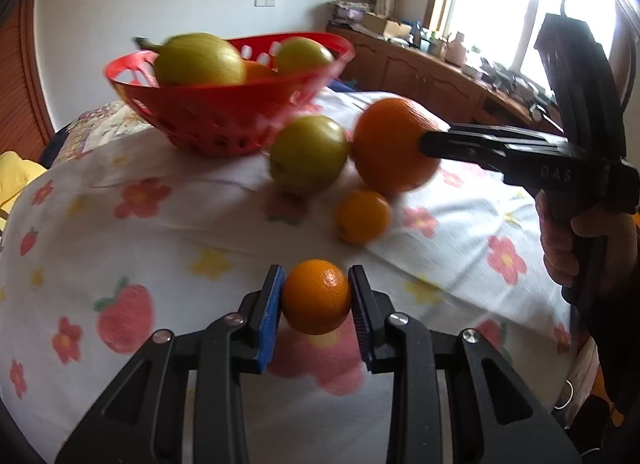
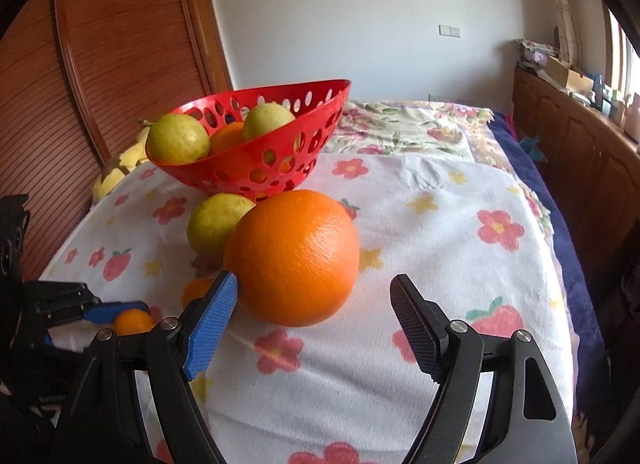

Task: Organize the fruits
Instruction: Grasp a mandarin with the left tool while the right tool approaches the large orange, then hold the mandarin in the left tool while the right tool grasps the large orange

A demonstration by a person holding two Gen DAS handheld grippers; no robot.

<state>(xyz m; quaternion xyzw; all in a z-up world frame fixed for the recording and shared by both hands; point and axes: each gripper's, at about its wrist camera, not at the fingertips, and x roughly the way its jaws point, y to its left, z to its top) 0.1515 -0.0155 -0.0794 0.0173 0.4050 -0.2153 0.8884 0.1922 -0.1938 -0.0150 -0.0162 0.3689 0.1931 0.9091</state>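
My left gripper (image 1: 316, 298) is shut on a small orange (image 1: 316, 296), held just above the flowered cloth; it also shows in the right wrist view (image 2: 134, 322). My right gripper (image 2: 314, 300) is open, its fingers either side of the near part of a big orange (image 2: 294, 256) that lies on the cloth. In the left wrist view the right gripper's tip (image 1: 430, 144) is at that big orange (image 1: 390, 144). A green fruit (image 1: 308, 152) and another small orange (image 1: 362, 216) lie beside it. A red basket (image 2: 256, 160) holds two green fruits and an orange.
The flowered white cloth (image 2: 440, 244) covers a bed. A wooden louvred wardrobe (image 2: 100, 64) stands at the left. A wooden sideboard (image 2: 580, 132) with clutter runs along the right under a window. A yellow thing (image 2: 120, 168) lies behind the basket.
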